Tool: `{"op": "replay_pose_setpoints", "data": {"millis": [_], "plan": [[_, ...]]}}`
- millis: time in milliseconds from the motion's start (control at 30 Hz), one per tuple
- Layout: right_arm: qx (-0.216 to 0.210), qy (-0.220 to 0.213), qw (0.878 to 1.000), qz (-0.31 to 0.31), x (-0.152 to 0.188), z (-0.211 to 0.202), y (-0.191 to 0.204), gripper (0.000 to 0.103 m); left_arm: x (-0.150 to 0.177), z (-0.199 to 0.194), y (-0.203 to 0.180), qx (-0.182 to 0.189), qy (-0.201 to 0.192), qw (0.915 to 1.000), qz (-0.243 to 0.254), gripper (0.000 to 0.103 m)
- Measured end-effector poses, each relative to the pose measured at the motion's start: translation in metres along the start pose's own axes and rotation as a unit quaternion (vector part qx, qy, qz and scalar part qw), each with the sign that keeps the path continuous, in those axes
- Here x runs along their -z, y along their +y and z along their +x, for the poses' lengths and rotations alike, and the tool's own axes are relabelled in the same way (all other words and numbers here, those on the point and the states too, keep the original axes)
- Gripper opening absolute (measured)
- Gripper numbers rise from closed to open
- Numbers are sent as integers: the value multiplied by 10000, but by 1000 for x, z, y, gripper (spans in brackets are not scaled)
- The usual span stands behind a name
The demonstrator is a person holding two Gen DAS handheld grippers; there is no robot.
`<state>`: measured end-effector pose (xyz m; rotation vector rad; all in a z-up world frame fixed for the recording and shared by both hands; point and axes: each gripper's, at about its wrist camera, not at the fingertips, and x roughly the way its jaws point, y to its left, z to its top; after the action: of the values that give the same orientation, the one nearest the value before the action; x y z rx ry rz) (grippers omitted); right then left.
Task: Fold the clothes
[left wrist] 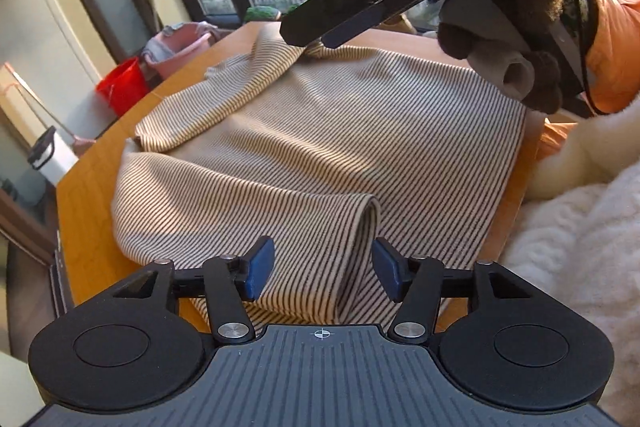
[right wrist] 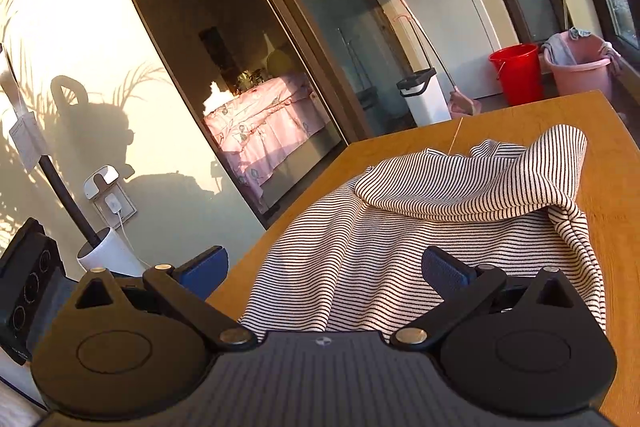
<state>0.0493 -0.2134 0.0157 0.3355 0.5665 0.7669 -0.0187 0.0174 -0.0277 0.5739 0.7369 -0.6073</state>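
A beige shirt with thin dark stripes (left wrist: pixel 320 131) lies rumpled on a wooden table (left wrist: pixel 92 187). In the left wrist view my left gripper (left wrist: pixel 323 271) stands open over the near part of the shirt. A raised fold of cloth (left wrist: pixel 360 227) runs between its blue pads (left wrist: pixel 260 269) without touching them. My right gripper (left wrist: pixel 316 43), held by a gloved hand (left wrist: pixel 500 39), reaches down to the shirt's far edge. In the right wrist view the right gripper (right wrist: pixel 326 267) is wide open, with the shirt (right wrist: pixel 400 227) lying between and beyond its fingers, one part folded over.
A red bucket (right wrist: pixel 518 73), a pink tub (right wrist: pixel 580 67) and a white bin (right wrist: pixel 424 99) stand on the floor past the table's far end (right wrist: pixel 612 187). A person's fluffy white sleeve (left wrist: pixel 580 247) and orange clothing (left wrist: pixel 616 47) are at the table's right side.
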Motion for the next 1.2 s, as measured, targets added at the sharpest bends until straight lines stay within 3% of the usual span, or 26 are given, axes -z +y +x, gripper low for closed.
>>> {"op": "replay_pose_setpoints", "data": {"millis": [67,133,200,300,400,467,567,633,667,733,800,867,967,1100,1167,1200], "plan": [[31,43,10000,3,2,3,0,103,4,8,3,-117,45,9999,-52,52],[77,58,10000,8,3,4,-1,103,6,11,10,-311,-60,9990,-303,28],[150,22,9999,30,3,4,-1,103,6,11,24,-439,-269,9954,-807,15],[256,-73,9996,27,3,4,0,103,1,4,48,-446,-557,9860,-1505,6],[390,-244,9988,-144,-1,1,7,103,-7,-18,82,-479,-1012,9699,-2164,6],[591,-471,9965,-350,-5,1,15,103,-14,-41,107,-667,-1458,9537,-2546,6],[534,-649,9945,-622,-12,5,31,102,-25,-70,126,-914,-2013,9361,-2735,6],[373,-710,9928,-887,-17,8,47,85,-35,-84,132,-930,-2271,9295,-2753,6],[269,-703,9903,-1166,-20,10,60,79,-40,-88,134,-895,-2365,9271,-2767,6],[147,-848,9837,-1578,-24,11,84,57,-50,-94,136,-799,-2492,9234,-2807,6],[-10,-1080,9843,-1397,-33,10,96,57,-58,-94,136,-708,-2568,9221,-2805,6],[-261,-1188,9890,-837,-46,9,96,57,-62,-90,132,-610,-2583,9233,-2776,6],[-88,-1128,9929,-359,-58,12,92,57,-62,-79,126,-445,-2538,9258,-2766,6],[276,-724,9966,-293,-58,30,77,44,-57,-68,117,-324,-2573,9225,-2859,6],[287,-521,9982,-112,-57,40,66,32,-54,-64,112,-309,-2633,9186,-2930,6],[216,-442,9988,-35,-57,46,61,20,-50,-63,109,-307,-2656,9166,-2974,6]]}}
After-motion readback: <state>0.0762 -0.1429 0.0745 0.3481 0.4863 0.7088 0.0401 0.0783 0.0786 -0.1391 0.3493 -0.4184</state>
